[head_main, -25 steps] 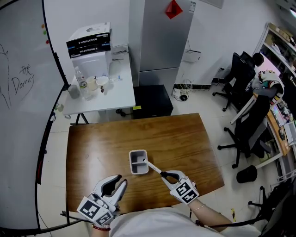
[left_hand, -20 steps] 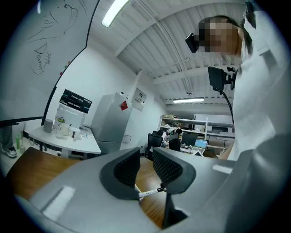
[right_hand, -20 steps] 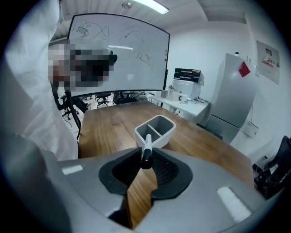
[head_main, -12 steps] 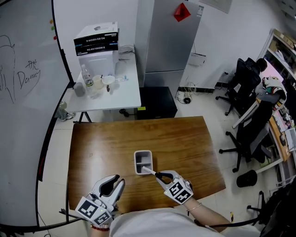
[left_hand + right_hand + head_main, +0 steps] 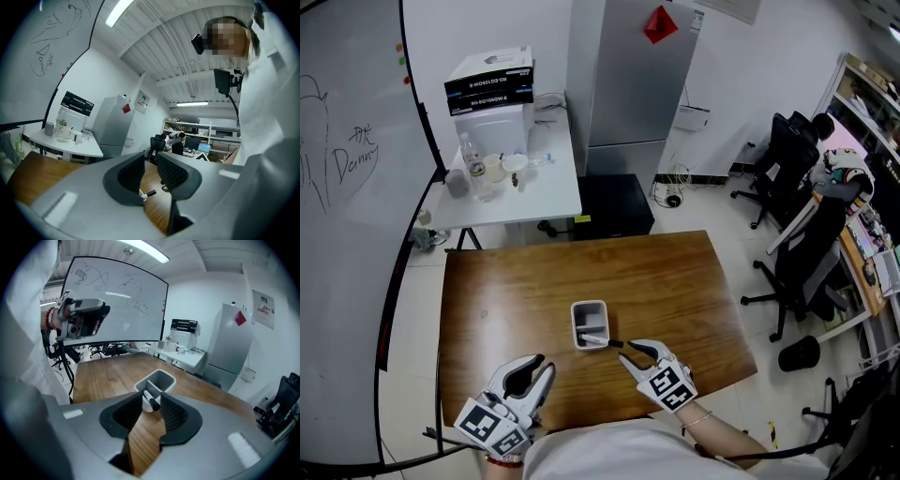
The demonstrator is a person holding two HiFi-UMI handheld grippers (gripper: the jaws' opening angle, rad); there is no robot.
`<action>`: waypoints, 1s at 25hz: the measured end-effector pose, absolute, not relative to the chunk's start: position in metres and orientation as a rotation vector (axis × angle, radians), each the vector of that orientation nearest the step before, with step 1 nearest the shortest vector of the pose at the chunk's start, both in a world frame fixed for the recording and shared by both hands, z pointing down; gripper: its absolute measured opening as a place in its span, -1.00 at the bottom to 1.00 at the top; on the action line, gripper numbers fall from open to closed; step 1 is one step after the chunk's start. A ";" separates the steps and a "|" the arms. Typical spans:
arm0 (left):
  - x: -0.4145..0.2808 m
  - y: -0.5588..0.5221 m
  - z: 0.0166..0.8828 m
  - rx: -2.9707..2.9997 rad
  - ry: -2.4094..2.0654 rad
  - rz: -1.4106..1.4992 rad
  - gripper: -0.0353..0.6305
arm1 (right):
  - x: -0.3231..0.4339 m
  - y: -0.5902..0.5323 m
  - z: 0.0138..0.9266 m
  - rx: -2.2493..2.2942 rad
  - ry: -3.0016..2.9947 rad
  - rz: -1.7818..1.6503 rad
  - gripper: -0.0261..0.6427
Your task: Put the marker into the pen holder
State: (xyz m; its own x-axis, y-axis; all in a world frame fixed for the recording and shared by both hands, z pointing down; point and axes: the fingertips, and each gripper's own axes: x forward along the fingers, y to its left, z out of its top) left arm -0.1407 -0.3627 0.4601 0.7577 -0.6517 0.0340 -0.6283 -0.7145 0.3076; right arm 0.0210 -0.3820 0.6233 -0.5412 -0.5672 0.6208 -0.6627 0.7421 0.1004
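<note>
Right gripper (image 5: pixel 625 352) just spread; marker (image 5: pixel 593 338) apparently in holder (image 5: pixel 589 305).

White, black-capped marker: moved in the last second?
Yes. The marker went from the right gripper, whose jaws have just been opening, into the grey rectangular pen holder; its black end overhangs the near rim.

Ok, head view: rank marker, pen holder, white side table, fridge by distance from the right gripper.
Right gripper: jaws just opening, nothing between.
1. Marker, cap end toward the jaws.
2. Pen holder, holding it.
3. White side table, upper left.
4. Fridge, top centre.
</note>
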 end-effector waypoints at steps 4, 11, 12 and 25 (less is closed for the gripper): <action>-0.138 -0.349 0.459 2.685 -0.927 -0.099 -0.72 | 0.019 -0.369 0.600 1.026 -2.327 0.197 -0.62; -0.139 -0.314 0.472 2.708 -0.874 -0.038 -0.72 | 0.013 -0.320 0.590 1.121 -2.376 0.204 -0.65; -0.137 -0.307 0.469 2.715 -0.874 -0.032 -0.72 | 0.014 -0.313 0.587 1.123 -2.384 0.206 -0.65; -0.053 -0.178 0.461 2.701 -0.888 -0.028 -0.73 | 0.062 -0.180 0.567 1.067 -2.493 0.212 -0.68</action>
